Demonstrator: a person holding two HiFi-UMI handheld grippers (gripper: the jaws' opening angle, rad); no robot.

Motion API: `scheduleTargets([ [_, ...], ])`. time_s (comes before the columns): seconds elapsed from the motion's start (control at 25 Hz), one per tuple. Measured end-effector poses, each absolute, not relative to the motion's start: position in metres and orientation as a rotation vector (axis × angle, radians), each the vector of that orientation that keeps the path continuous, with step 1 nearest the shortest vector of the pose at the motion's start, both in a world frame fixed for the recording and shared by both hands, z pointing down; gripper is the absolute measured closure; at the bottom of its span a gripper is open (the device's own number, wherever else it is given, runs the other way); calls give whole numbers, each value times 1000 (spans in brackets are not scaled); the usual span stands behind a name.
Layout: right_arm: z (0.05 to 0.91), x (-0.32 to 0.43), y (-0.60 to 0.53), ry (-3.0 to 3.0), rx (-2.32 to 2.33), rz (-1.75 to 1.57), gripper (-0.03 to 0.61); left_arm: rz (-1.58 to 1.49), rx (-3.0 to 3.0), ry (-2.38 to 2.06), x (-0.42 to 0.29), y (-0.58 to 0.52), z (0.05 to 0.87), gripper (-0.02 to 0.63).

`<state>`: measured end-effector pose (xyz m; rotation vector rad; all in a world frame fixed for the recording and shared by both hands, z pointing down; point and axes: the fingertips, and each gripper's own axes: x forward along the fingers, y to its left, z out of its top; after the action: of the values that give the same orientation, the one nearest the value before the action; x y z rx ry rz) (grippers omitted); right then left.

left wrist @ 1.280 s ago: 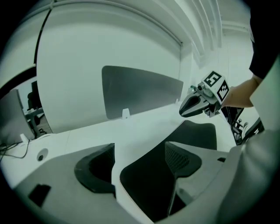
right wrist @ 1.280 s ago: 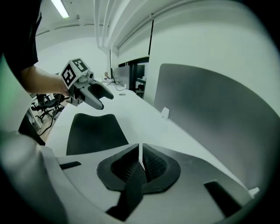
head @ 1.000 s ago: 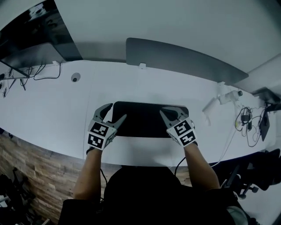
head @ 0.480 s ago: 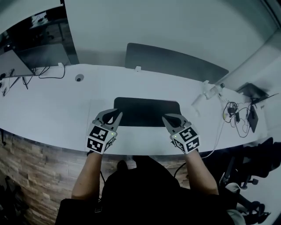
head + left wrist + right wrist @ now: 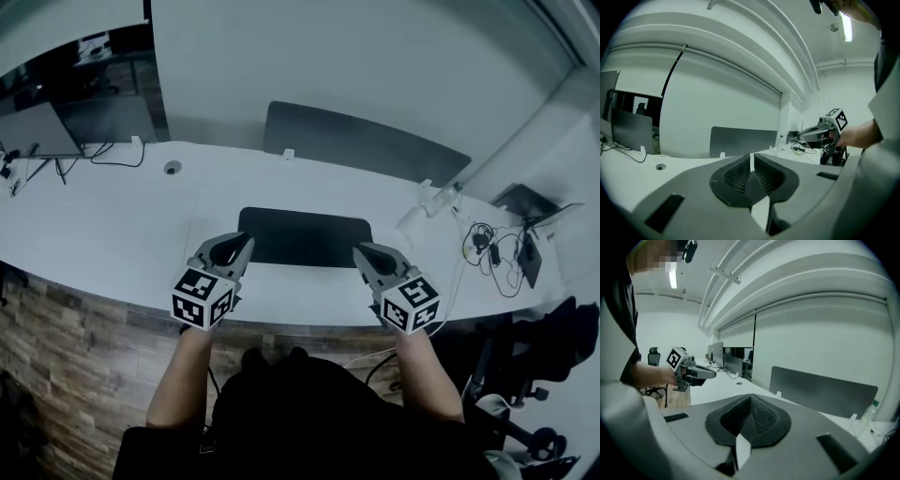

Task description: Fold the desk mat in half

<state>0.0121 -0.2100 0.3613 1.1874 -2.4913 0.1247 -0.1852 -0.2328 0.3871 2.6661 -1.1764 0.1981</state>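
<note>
The black desk mat [image 5: 305, 237] lies flat on the white desk [image 5: 112, 225], in the head view only. My left gripper [image 5: 242, 246] hovers at the mat's near left corner. Its jaws are closing and stand almost together, with only a thin slit and nothing between the pads [image 5: 740, 173]. My right gripper [image 5: 362, 251] is over the near right corner, shut and empty. Both gripper views look level across the desk and the mat is hidden in them. The left gripper view shows the right gripper [image 5: 820, 133]; the right gripper view shows the left gripper [image 5: 693, 371].
A grey divider panel [image 5: 366, 145] stands along the desk's far edge. A monitor [image 5: 37, 127] and cables sit at the far left, a cable hole [image 5: 172, 168] near them. A bottle [image 5: 441, 192] and tangled cables [image 5: 497, 248] lie at the right. The wood floor is below the near edge.
The left jaws went from wide open at the mat's left corner to nearly together. Both grippers have drawn back toward me and risen. The mat has stayed flat.
</note>
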Motion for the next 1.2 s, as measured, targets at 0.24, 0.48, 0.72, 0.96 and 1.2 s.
scheduleTargets([
  [0.24, 333, 34, -192, -2623, 1229, 131, 577, 212, 2638, -1227, -164, -215, 376, 583],
  [0.48, 315, 83, -180, -2705, 1255, 142, 577, 192, 2637, -1267, -123, -206, 348, 583],
  [0.72, 308, 129, -177, -2729, 1256, 118, 577, 183, 2656, -1324, -99, -200, 329, 583],
  [0.96, 304, 125, -175, -2744, 1215, 60, 577, 203, 2643, -1347, -94, -195, 332, 583],
  [1.2, 303, 135, -172, -2720, 1275, 23, 578, 237, 2629, -1334, -92, -196, 338, 583],
])
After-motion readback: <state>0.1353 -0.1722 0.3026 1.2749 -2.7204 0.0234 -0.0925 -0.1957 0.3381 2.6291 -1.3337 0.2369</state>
